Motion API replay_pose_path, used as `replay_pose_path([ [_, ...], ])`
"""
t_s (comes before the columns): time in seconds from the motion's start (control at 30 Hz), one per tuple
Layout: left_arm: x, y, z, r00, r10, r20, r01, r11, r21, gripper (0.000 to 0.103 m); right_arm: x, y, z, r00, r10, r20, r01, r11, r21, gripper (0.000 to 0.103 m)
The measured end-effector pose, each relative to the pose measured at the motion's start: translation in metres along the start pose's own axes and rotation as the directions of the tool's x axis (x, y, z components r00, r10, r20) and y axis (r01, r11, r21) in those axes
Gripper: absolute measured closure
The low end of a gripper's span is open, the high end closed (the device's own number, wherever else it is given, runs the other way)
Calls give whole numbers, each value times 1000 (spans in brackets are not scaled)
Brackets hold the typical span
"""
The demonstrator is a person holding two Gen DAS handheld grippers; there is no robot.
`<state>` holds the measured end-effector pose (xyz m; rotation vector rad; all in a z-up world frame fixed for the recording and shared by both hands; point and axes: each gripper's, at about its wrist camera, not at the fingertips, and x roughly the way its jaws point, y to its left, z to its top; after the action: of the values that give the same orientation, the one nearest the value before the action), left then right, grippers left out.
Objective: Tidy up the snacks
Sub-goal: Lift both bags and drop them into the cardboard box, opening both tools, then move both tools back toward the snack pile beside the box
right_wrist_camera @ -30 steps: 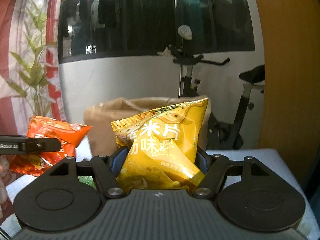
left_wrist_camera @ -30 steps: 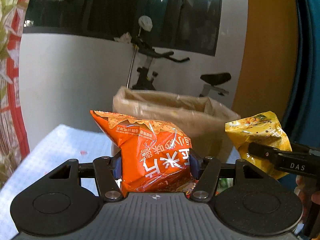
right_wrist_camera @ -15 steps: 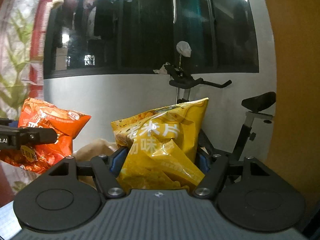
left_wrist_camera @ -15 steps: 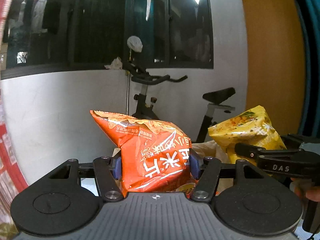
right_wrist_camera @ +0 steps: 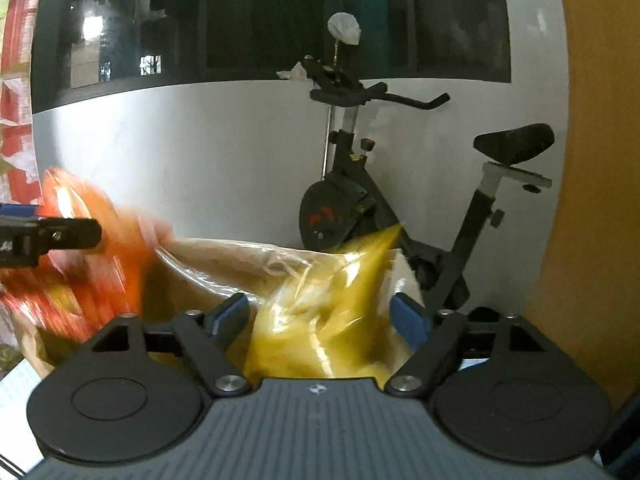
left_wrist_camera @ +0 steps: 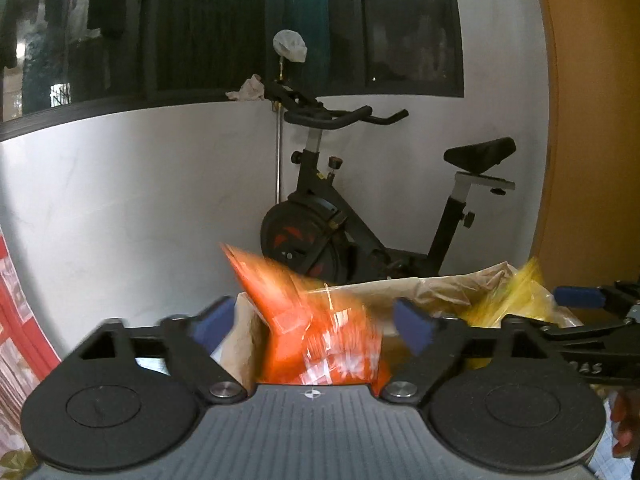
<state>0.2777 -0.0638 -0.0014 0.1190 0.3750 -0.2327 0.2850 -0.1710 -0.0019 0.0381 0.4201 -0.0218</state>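
Note:
An orange chip bag (left_wrist_camera: 320, 336), motion-blurred, drops between the spread blue pads of my left gripper (left_wrist_camera: 314, 322), whose jaws are opening; neither pad touches it. It falls over the open brown paper bag (left_wrist_camera: 432, 288). My right gripper (right_wrist_camera: 320, 316) is opening too, and a blurred yellow chip bag (right_wrist_camera: 320, 320) falls free between its pads over the same paper bag (right_wrist_camera: 224, 256). The right wrist view has the orange bag (right_wrist_camera: 88, 264) at the left by the other gripper's finger. In the left wrist view the yellow bag (left_wrist_camera: 516, 300) sits at the right.
An exercise bike (left_wrist_camera: 360, 216) stands behind the paper bag against a white wall under a dark window. An orange panel (right_wrist_camera: 592, 200) rises at the right. A red patterned curtain (left_wrist_camera: 12, 320) hangs at the left. A white cloth-covered table (right_wrist_camera: 16, 392) lies under the bag.
Both grippers have moved forward over the paper bag and spread their jaws. The orange and yellow bags, gripped before, now slip down blurred between the pads.

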Motion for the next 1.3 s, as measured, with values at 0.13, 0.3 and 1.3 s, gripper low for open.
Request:
replay_pose_path([
  [0.13, -3, 4, -2, 1000, 2, -9, -2, 1000, 0, 11, -12, -9, -1, 1000, 17, 11, -17, 999, 29, 13],
  [0.3, -21, 15, -3, 1000, -14, -6, 13, 999, -42, 11, -32, -7, -3, 999, 48, 23, -48, 999, 5, 13],
  [1.3, -137, 56, -112, 998, 53, -34, -59, 981, -187, 11, -133, 17, -96, 981, 190, 30, -189, 982, -31, 13],
])
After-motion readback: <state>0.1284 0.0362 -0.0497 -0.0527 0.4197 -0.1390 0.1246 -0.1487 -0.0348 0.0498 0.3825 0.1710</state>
